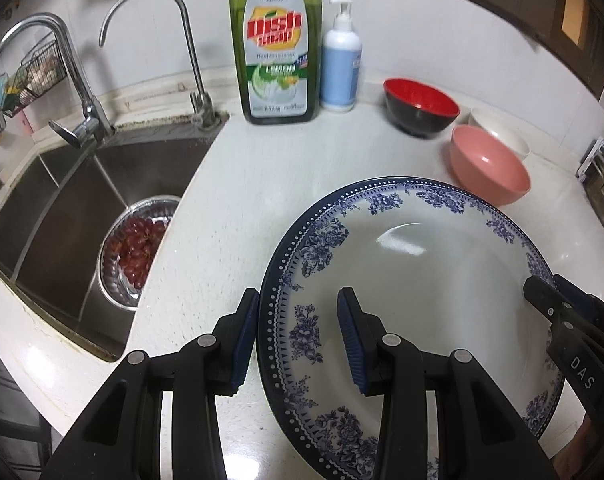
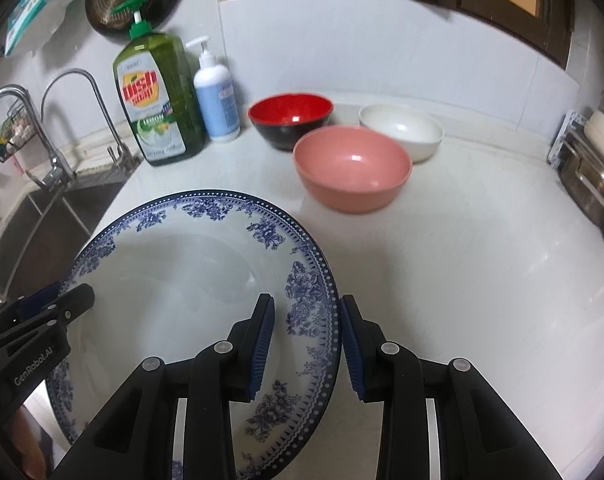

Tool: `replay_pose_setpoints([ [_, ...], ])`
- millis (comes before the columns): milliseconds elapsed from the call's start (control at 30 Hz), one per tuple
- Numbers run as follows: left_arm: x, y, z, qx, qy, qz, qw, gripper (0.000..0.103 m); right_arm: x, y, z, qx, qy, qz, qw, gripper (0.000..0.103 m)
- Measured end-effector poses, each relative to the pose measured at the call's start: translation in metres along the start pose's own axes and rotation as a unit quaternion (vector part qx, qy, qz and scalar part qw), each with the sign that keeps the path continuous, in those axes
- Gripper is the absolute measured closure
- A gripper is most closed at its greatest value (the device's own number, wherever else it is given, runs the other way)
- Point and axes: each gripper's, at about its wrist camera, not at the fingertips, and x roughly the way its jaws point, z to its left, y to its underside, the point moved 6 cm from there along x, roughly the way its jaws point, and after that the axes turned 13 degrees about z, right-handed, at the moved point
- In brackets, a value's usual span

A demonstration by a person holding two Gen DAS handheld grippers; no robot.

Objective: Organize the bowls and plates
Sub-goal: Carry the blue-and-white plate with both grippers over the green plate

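A large white plate with a blue flower border (image 1: 421, 280) (image 2: 174, 280) hangs over the white counter (image 1: 262, 184), held from both sides. My left gripper (image 1: 298, 320) is shut on its left rim, one pad outside and one inside the dish. On the opposite rim my right gripper (image 2: 305, 328) is shut the same way. Each gripper shows in the other's view: the right gripper (image 1: 541, 292) and the left gripper (image 2: 78, 296). Beyond the plate stand a pink bowl (image 2: 351, 168) (image 1: 487, 164), a red-and-black bowl (image 2: 290, 120) (image 1: 421, 104) and a white bowl (image 2: 401, 128) (image 1: 501, 132).
A steel sink (image 1: 62, 200) lies to the left, with a metal colander of red grapes (image 1: 138, 248) in it and two taps (image 1: 82, 92) behind. A green dish soap bottle (image 1: 276, 48) and a pump bottle (image 1: 341, 60) stand by the wall. Steel pots (image 2: 593, 192) sit at the right.
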Motion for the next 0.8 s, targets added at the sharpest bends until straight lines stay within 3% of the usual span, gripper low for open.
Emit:
replay_pose_setpoints([
  [800,0.034,0.012,0.0,0.002,-0.003,0.054,0.9986,0.063,0.037,0.011,0.002,-0.005,0.002,0.051,0.999,0.068],
])
